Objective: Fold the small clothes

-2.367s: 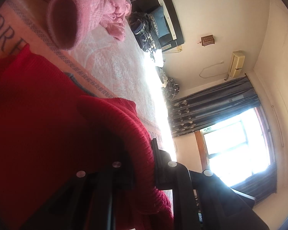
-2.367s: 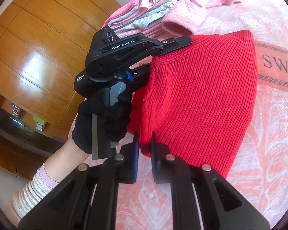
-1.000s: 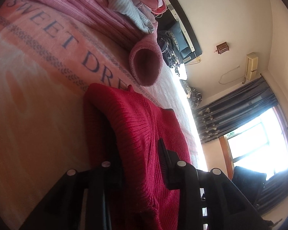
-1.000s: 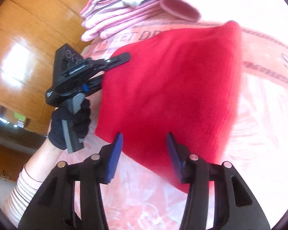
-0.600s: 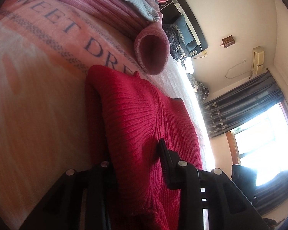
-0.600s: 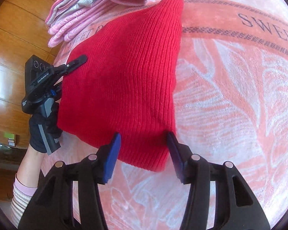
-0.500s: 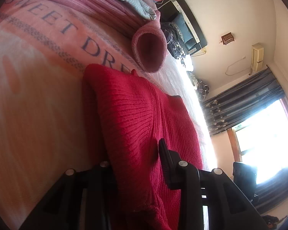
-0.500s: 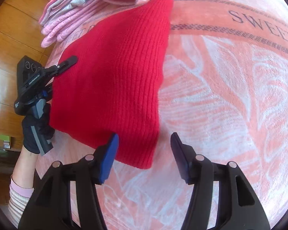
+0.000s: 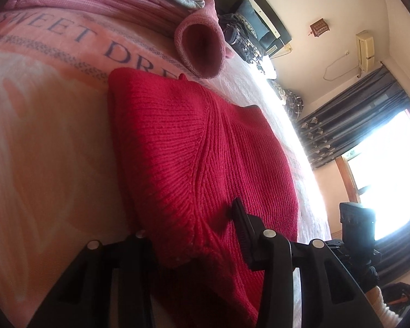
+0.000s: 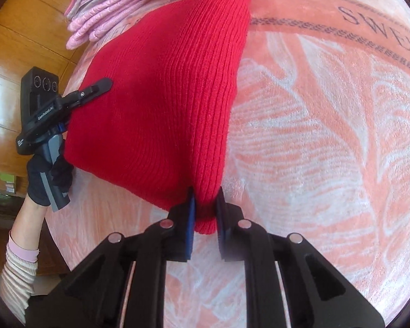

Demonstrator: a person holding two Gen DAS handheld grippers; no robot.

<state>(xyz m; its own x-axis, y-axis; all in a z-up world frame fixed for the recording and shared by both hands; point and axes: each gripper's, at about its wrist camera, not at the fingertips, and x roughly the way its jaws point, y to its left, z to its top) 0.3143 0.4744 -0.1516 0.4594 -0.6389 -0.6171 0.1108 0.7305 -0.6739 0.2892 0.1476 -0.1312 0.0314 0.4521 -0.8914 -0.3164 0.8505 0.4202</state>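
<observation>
One peach blanket point(image 10: 328, 136) lettered "SWEET DREAM" is covering the bed. One red knit sweater point(image 10: 161, 101) is lying folded on it, just below one stack of pink folded clothes point(image 10: 109, 13). You are holding two grippers: your right gripper point(image 10: 205, 207) is pinching the sweater's near corner between both fingers; your left gripper point(image 9: 188, 229) is straddling the opposite edge, jaws spread with knit bunched between them, no clamp visible.

Open blanket point(image 10: 328, 142) right of the red sweater point(image 10: 161, 104); stacked pink clothes point(image 10: 109, 8) crowding its far edge.
</observation>
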